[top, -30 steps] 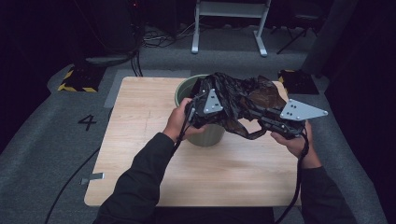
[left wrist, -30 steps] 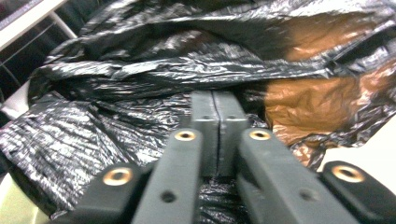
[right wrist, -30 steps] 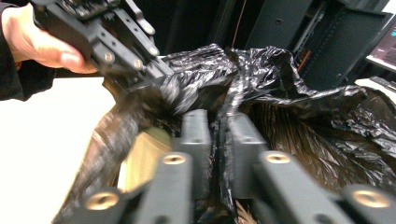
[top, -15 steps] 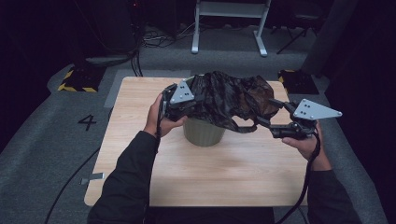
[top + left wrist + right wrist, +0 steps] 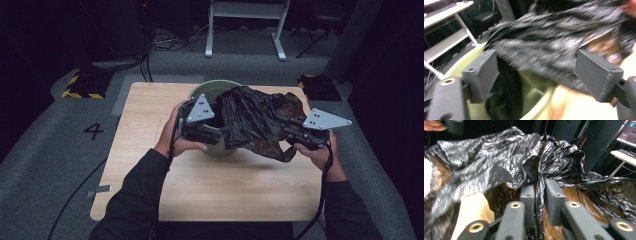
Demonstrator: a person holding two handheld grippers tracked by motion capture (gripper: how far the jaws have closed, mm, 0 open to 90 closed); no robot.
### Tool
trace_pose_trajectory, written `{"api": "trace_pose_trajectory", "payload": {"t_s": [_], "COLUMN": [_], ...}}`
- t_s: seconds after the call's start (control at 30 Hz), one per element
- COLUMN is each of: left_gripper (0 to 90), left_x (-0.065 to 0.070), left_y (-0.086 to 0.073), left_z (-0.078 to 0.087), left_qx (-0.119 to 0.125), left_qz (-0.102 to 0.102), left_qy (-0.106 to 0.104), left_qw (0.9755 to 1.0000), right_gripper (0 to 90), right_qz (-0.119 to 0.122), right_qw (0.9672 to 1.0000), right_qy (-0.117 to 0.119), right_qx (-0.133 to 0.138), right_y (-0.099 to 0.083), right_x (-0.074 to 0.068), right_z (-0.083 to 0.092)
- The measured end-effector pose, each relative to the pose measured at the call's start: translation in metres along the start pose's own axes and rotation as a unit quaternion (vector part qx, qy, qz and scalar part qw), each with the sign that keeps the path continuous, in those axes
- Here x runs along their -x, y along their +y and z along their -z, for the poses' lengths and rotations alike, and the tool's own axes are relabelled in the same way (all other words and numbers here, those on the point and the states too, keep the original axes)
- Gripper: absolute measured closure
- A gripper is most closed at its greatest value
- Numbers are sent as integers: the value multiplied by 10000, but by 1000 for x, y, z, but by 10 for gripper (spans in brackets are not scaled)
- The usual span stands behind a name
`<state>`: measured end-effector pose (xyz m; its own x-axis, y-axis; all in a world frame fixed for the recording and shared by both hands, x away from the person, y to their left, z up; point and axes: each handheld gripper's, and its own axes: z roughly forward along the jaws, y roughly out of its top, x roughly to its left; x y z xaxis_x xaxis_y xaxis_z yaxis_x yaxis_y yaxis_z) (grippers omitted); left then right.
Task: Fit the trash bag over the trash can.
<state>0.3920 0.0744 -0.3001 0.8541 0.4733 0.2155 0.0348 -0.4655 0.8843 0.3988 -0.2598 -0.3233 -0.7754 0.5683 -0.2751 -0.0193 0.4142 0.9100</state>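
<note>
A crumpled black plastic bag (image 5: 257, 120) hangs over the right half of a green bin (image 5: 212, 90) at the far side of the wooden table (image 5: 145, 135). My left gripper (image 5: 219, 131) is at the bin's near left rim, jaws wide apart after just opening. In the left gripper view the gripper (image 5: 539, 72) frames the bin's rim (image 5: 466, 62) and the bag (image 5: 554, 37), and nothing is pressed between the pads. My right gripper (image 5: 286, 131) has just been closing. Its jaws (image 5: 539, 192) pinch a fold of the bag (image 5: 486, 162).
On the floor past the table are a yellow-and-black striped block (image 5: 82, 87), cables, and the white legs of a frame (image 5: 245, 30). A painted "4" (image 5: 93, 131) and a strip of tape (image 5: 100, 190) mark the floor to the left. The table's near half is bare wood.
My left gripper let go of the bag and moved in toward the bin's near rim. The bag, stretched across the bin before, has slumped right. The right hand stayed put.
</note>
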Motion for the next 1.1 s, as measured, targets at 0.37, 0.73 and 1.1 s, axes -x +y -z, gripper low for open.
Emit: {"api": "trace_pose_trajectory", "payload": {"t_s": [0.37, 0.73, 1.1], "left_gripper": [165, 672, 900], "left_x": [23, 17, 7], "left_y": [18, 10, 6], "left_z": [-43, -59, -38], "left_qx": [-590, -782, -385], "left_qz": [-331, -318, -382], "left_qy": [-418, -121, -192], "left_qw": [9968, 9964, 9983], "right_gripper": [885, 872, 648], "right_qz": [265, 371, 153], "right_qw": [9992, 9986, 9994], "right_qy": [157, 284, 52], "right_qx": [237, 239, 314], "right_y": [24, 29, 24], "right_x": [-16, -23, -15], "right_z": [-2, -7, -1]}}
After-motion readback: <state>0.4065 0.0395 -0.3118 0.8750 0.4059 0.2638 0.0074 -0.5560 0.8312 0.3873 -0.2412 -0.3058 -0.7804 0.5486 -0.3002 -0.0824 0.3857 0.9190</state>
